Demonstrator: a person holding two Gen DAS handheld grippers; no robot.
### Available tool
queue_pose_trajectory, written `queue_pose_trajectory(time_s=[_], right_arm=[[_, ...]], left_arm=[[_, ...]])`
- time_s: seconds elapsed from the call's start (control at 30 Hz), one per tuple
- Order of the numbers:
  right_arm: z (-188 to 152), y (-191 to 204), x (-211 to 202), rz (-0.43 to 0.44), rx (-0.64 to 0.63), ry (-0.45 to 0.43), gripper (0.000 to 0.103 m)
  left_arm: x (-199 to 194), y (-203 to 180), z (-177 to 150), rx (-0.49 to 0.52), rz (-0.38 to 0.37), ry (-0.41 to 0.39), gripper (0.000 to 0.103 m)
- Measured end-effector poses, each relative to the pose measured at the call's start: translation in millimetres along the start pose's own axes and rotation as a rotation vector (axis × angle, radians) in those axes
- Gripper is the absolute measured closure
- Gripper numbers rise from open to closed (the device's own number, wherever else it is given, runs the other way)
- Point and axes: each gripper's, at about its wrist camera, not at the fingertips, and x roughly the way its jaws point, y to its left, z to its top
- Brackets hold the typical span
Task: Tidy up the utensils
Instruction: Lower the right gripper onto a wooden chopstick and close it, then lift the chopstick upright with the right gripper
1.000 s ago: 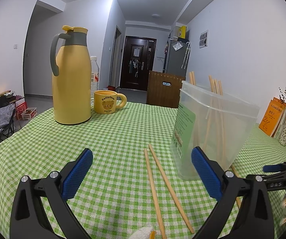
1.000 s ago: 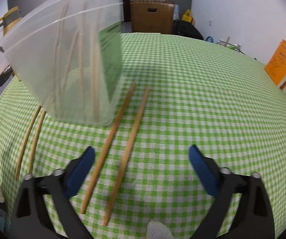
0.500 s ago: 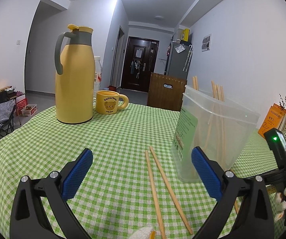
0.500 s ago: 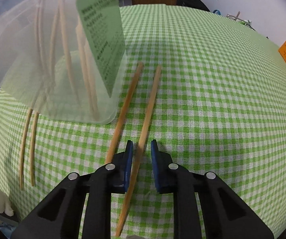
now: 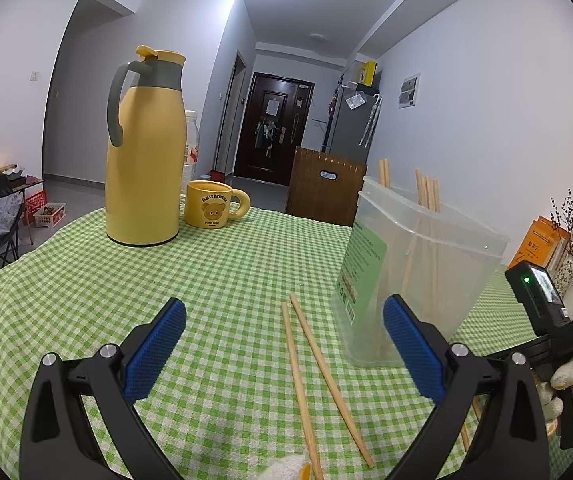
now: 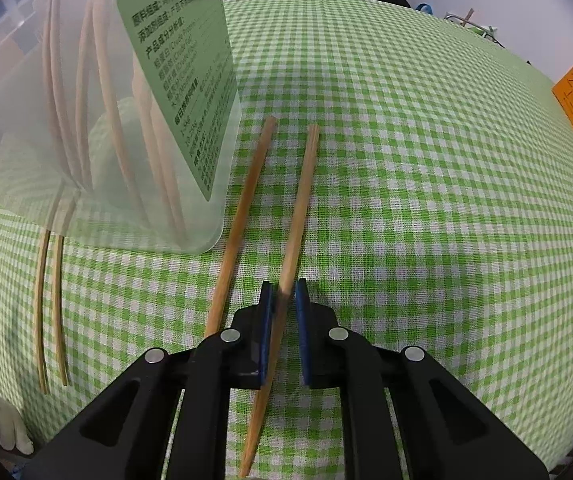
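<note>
Right wrist view showed the right claw (image 6: 284,296) pointing steeply down at the green-checked bench (image 6: 426,200), its blue pads drawn narrow around one chopstick (image 6: 296,216). A second before, those jaws had stood wide above the pair; they had just been closing, and now the stick ran between the pads, apparently pinched, though its far end looked to be lying on the cloth. Its partner, the second chopstick (image 6: 242,216), lay just beside it to the left, untouched, close to the clear container (image 6: 86,120) that already stood several sticks upright. Two more thin sticks (image 6: 50,304) lay on the far side of that container.

From the left wrist view, the left claw (image 5: 284,354) hung wide open with nothing in it, low over the bench and facing the same pair.

Judging from this, the grasp was made and the lift into the container was the step to come; one stick at a time meant several trips remained.
</note>
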Motion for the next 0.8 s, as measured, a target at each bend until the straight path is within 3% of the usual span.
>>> queue_pose_trajectory(time_s=[0.53,0.8], right_arm=[[-8,11,-1,-0.03,0.01,-0.014,0.095],[-14,3,-9,0.0,0.039,-0.044,0.096]], left_arm=[[1,3,0,-0.011,0.01,0.003,0.007],[4,4,-1,-0.011,0.018,0.009,0.007]])
